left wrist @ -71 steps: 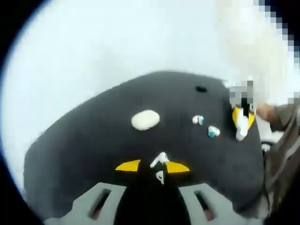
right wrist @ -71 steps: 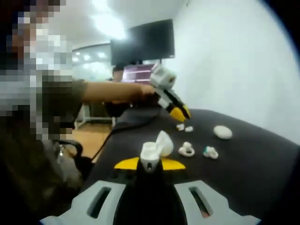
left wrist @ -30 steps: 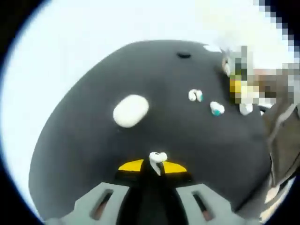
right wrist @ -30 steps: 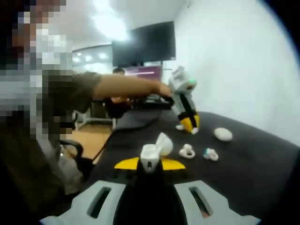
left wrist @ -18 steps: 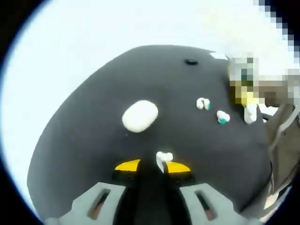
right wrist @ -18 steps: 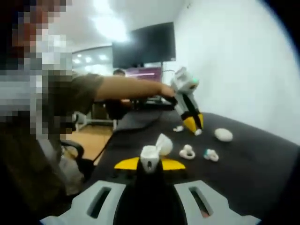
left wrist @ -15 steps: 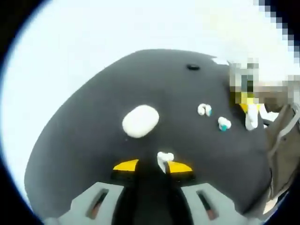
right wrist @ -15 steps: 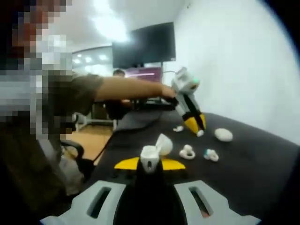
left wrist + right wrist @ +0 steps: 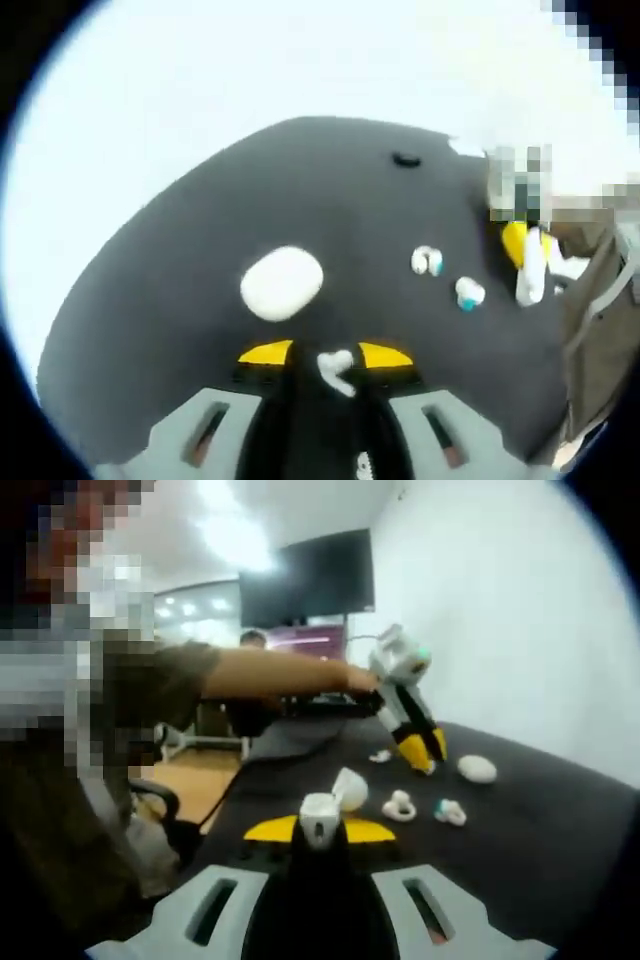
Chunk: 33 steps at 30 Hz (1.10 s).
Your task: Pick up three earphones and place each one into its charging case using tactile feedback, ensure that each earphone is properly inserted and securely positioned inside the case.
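Pinching a white earphone (image 9: 336,368), your left hand-held gripper (image 9: 325,362) hangs over the black desk (image 9: 180,300). Your right hand-held gripper (image 9: 318,832) clamps the open charging case (image 9: 331,800). Two earphones (image 9: 427,262) and a closed case (image 9: 281,283) lie beyond, so most work apparently remains.

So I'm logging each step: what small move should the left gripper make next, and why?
Probably carry its earphone toward the open charging case clamped in the right gripper: the left gripper is shut on an earphone, apart from that case.
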Each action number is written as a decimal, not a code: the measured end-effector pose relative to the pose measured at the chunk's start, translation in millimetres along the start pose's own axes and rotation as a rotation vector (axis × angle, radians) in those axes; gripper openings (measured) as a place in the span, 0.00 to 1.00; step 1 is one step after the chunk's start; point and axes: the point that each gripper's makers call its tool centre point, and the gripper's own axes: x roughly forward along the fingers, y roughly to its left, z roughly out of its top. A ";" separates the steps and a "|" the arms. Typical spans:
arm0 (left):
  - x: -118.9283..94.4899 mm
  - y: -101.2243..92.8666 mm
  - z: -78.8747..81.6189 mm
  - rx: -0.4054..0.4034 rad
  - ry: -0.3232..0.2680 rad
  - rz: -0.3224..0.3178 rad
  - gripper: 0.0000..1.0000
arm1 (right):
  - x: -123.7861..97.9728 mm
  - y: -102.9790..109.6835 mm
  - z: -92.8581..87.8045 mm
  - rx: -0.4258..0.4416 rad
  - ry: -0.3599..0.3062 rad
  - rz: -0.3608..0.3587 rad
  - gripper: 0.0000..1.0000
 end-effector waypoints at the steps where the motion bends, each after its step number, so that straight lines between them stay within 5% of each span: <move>1: -3.8 3.0 4.5 -0.026 -0.029 -0.001 0.14 | -0.1 0.1 -0.1 -0.001 0.000 0.000 0.17; 3: -11.2 11.0 10.3 -0.093 -0.075 -0.003 0.15 | -0.1 0.0 -0.1 -0.001 0.000 0.000 0.17; 11: -7.5 -9.0 -7.5 -0.062 -0.025 -0.107 0.19 | 1.1 -0.2 0.1 -0.004 0.000 0.001 0.17; 17: 5.7 -7.9 -20.3 -0.064 0.017 -0.121 0.15 | 1.7 0.3 0.7 0.000 -0.004 0.003 0.17; 25: 12.3 0.9 -20.0 -0.102 -0.013 -0.057 0.12 | 2.1 1.2 1.9 0.004 -0.013 0.006 0.17; 33: -7.6 9.3 -15.4 -0.195 -0.060 -0.025 0.14 | 2.3 1.9 1.6 0.002 -0.012 0.006 0.17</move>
